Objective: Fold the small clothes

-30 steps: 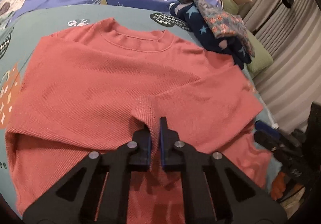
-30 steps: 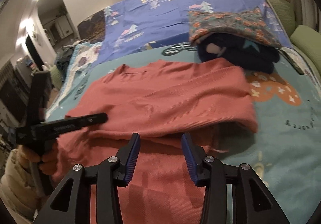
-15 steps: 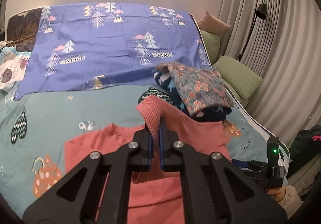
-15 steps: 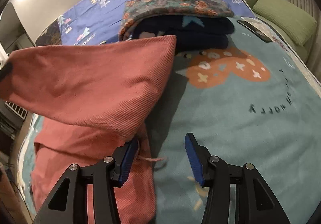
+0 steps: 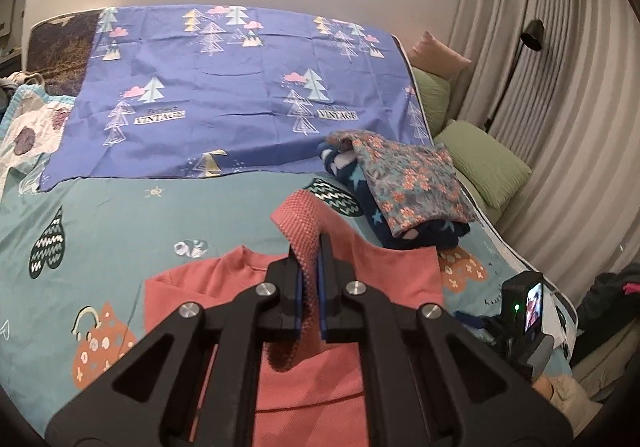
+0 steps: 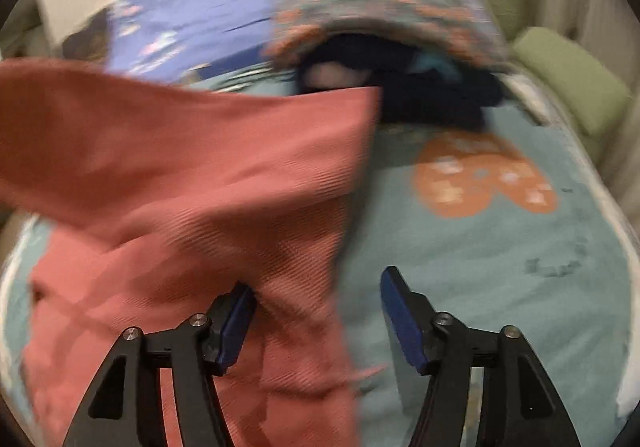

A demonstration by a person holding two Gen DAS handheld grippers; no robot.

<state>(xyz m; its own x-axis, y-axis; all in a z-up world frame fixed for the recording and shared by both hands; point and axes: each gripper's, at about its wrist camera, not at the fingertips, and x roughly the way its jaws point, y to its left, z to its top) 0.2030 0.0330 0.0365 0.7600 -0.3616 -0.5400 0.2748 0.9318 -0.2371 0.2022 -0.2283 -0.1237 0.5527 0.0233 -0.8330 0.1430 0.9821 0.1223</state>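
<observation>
Left gripper (image 5: 308,291) jaws pinching the coral sweater (image 5: 320,379) mid-fold, right gripper (image 6: 316,319) jaws spread; 2 garments (image 5: 400,191) already stacked.

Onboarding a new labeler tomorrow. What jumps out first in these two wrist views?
The salmon-pink top dominates: the left gripper is shut on a fold of it, lifted above the teal patterned bedspread. In the blurred right wrist view the right gripper is open, its jaws wide at the top's edge. Behind, a floral cloth lies over dark star-print clothes, in front of the blue tree-print sheet.
</observation>
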